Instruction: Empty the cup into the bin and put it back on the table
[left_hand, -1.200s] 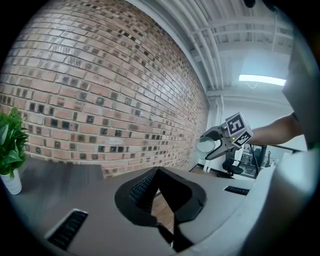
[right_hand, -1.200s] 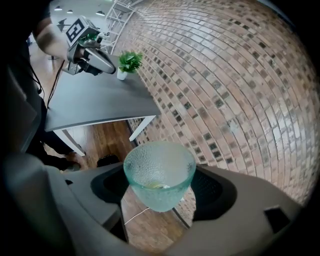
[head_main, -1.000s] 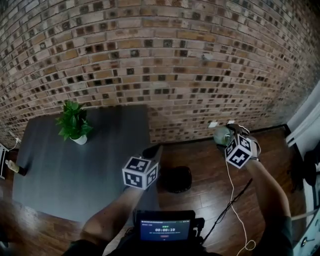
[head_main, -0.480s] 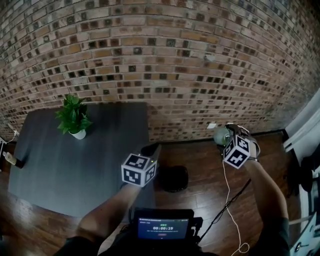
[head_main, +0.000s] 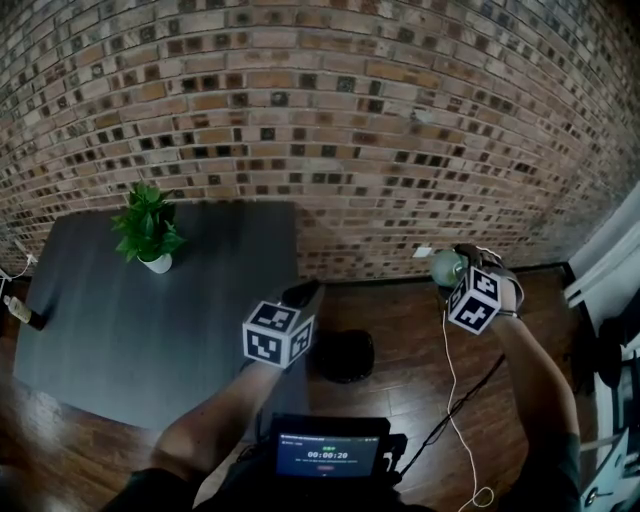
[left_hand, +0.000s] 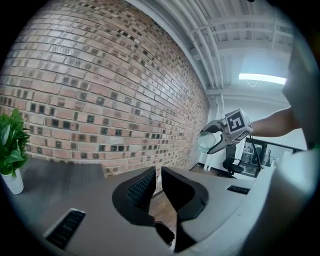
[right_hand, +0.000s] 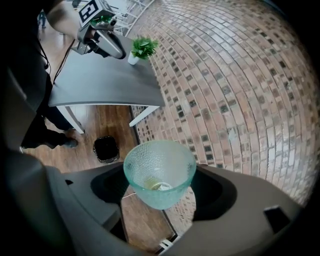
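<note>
- Left gripper (left_hand: 159, 176): fingers have just been opening to a narrow gap with nothing between them; it hovers at the table (head_main: 120, 330) edge.
- Bin (head_main: 345, 356): on the floor, between both grippers.
- Right gripper (head_main: 455, 268): fingers grip the cup (right_hand: 160, 177), held right of the Bin and not yet over it.

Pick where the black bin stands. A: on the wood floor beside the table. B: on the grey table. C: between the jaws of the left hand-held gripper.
A: the black bin sits on the wood floor, just off the right edge of the grey table.
</note>
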